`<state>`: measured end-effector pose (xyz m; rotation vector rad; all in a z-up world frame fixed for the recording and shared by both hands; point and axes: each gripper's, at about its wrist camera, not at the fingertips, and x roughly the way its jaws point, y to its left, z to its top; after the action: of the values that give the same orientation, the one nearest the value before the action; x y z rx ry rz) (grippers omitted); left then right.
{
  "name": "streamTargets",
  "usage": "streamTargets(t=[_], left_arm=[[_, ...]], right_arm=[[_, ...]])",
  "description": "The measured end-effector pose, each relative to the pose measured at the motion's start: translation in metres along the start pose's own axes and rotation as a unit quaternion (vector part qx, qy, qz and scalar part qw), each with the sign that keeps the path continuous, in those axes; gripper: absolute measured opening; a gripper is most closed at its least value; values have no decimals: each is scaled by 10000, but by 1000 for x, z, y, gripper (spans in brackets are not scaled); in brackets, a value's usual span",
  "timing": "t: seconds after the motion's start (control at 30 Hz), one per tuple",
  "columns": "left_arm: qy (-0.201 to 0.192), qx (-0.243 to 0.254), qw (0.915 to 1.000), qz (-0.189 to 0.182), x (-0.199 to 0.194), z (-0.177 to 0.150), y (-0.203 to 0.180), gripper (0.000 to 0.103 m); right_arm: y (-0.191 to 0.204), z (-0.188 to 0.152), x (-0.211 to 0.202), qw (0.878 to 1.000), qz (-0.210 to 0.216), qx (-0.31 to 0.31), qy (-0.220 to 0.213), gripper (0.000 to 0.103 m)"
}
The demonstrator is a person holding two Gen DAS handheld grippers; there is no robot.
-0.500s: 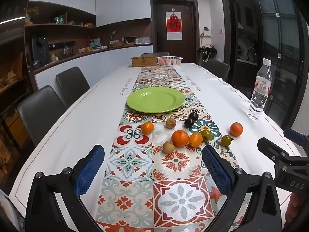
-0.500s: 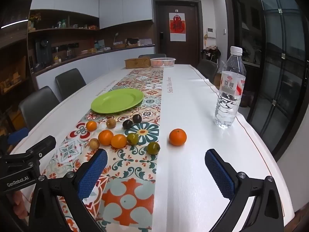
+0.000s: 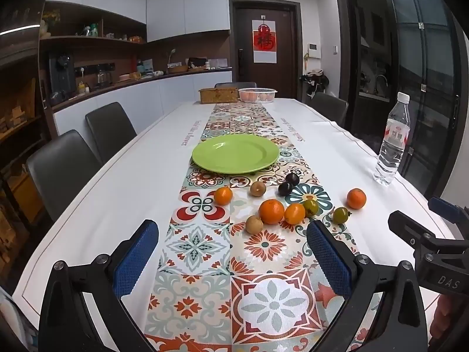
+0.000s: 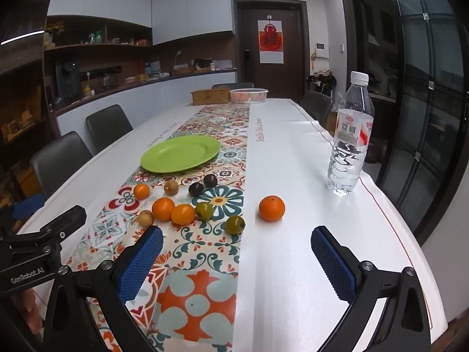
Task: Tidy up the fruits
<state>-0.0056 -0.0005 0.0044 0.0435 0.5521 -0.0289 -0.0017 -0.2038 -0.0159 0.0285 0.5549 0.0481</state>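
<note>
A green plate [image 3: 235, 153] lies on the patterned runner, also in the right wrist view [image 4: 181, 152]. Several small fruits lie loose in front of it: oranges [image 3: 271, 211], two dark plums [image 3: 285, 188], brown longans [image 3: 254, 224] and greenish ones [image 3: 340, 215]. One orange [image 4: 271, 208] sits apart on the white cloth. My left gripper [image 3: 233, 259] is open and empty above the runner, short of the fruits. My right gripper [image 4: 237, 259] is open and empty, just short of the lone orange and a green fruit [image 4: 235, 224].
A water bottle [image 4: 350, 135] stands on the right side of the table. A wicker box [image 3: 218, 95] and a white basket [image 3: 257, 94] stand at the far end. Dark chairs [image 3: 63, 164] line the left side. The table's right edge [image 4: 410, 240] is close.
Both grippers have barely moved; the view is nearly the same. The fruits and plate have not moved.
</note>
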Motion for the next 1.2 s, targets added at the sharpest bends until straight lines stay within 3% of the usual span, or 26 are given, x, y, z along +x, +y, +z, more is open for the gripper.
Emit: streamTargets(t=[1.2], left_arm=[[-174,-26,9998,-39,-13,1,1,103]], right_arm=[[2,0,-4,10000,9,-1,-43,102]])
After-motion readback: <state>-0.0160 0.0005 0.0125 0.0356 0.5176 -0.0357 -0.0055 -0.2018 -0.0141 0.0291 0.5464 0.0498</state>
